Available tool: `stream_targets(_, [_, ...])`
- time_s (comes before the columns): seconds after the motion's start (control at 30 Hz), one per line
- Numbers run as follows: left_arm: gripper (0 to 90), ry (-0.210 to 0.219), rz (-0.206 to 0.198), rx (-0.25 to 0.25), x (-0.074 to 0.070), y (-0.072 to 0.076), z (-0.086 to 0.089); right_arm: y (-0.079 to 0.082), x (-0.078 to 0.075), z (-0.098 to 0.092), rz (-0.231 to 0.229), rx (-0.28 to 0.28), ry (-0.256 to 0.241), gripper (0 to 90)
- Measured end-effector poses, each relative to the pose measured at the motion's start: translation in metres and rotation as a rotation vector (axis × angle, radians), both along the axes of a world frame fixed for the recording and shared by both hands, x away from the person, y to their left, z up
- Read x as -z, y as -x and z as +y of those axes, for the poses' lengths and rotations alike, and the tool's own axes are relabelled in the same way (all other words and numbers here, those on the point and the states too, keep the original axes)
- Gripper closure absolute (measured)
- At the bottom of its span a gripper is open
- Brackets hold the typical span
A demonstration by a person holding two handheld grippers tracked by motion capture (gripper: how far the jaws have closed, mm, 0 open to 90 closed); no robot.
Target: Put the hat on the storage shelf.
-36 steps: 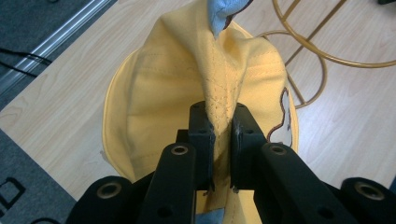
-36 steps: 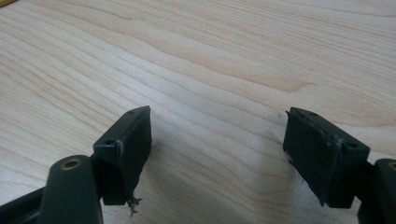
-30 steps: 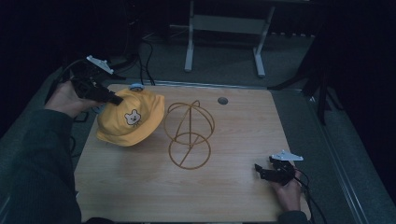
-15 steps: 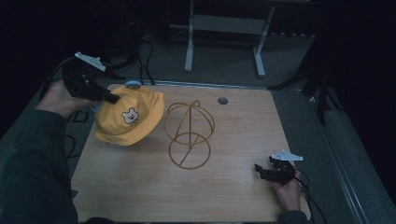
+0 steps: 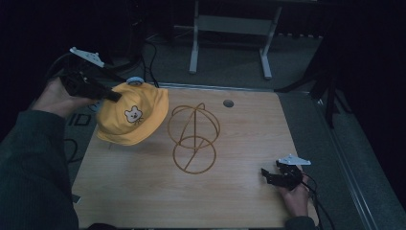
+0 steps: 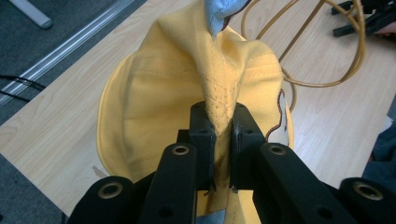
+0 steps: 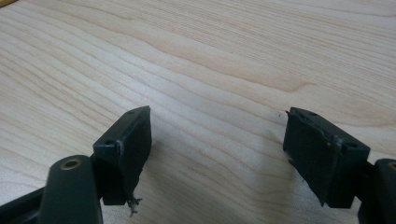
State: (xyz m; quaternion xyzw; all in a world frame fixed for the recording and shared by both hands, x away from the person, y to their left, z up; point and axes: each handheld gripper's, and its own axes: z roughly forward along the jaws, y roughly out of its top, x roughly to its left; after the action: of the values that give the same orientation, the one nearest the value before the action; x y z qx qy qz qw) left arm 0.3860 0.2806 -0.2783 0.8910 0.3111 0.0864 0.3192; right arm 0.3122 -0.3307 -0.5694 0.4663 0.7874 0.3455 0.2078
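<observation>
A yellow bucket hat (image 5: pixel 131 120) with a bear patch hangs in the air over the table's left side. My left gripper (image 5: pixel 112 96) is shut on a fold of its fabric at the upper left. In the left gripper view the pinched seam of the hat (image 6: pixel 187 84) rises between the two black jaws of my left gripper (image 6: pixel 219 126). To the hat's right a gold wire hat stand (image 5: pixel 194 139) sits upright on the wooden table (image 5: pixel 143 191). My right gripper (image 5: pixel 269 175) rests low at the front right, open, with bare wood between its fingers (image 7: pixel 128 144).
A small round grommet (image 5: pixel 228 103) is set in the tabletop near the back edge. A grey metal frame leg (image 5: pixel 194 38) stands on the floor beyond the table. Cables trail on the floor at the left.
My left gripper has lifted the hat higher and a little toward the back left. The right gripper has stayed in place.
</observation>
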Motion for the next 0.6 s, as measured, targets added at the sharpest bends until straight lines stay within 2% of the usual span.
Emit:
stream_targets(0.23, [82.2, 0.010, 0.007, 0.023, -0.008, 0.001, -0.004, 0.000, 0.000, 0.000, 0.000, 0.000, 0.000, 23.7])
stream_targets(0.43, [82.2, 0.021, -0.007, 0.033, -0.015, 0.002, -0.005, 0.000, 0.000, 0.000, 0.000, 0.000, 0.000, 23.6])
stream_targets(0.6, [82.2, 0.048, -0.016, 0.044, -0.020, 0.003, -0.007, 0.000, 0.000, 0.000, 0.000, 0.000, 0.000, 23.7])
